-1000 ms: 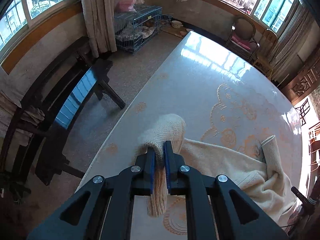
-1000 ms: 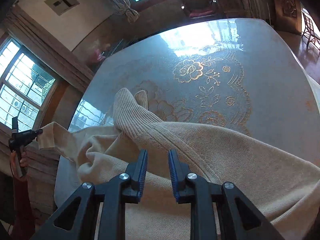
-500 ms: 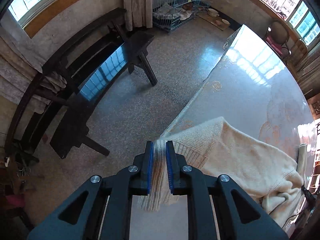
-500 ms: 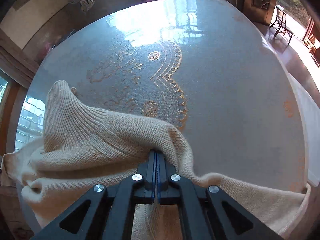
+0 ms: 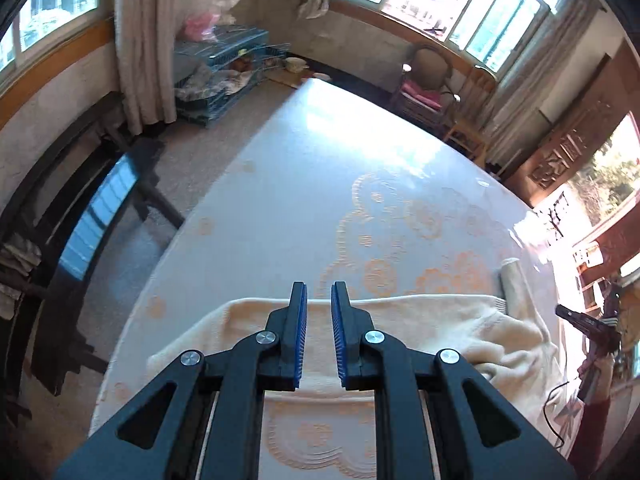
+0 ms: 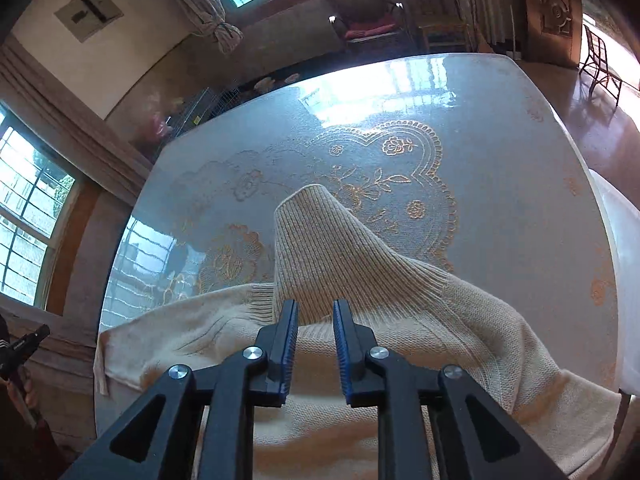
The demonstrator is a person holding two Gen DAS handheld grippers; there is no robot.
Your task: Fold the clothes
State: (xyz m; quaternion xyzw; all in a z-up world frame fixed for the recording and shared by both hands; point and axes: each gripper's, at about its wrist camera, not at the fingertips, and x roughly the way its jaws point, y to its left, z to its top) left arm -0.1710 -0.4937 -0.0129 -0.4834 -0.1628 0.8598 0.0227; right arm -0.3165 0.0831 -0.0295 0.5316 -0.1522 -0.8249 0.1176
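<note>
sweater (image 6: 400,320) cream, ribbed, rumpled on table (image 6: 500,160)

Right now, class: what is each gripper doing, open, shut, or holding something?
Left gripper: open, nothing held, above the cream sweater.
Right gripper: jaws opening, nothing gripped, sweater below.

Both grippers are black plastic with triangular cut-outs in the arms. The left gripper (image 5: 319,292) has blue ribbed pads (image 5: 303,340) and silver round screws (image 5: 266,337). The right gripper (image 6: 315,309) looks the same. A dark red sleeve (image 5: 591,436) shows at 4 o'clock.
</note>
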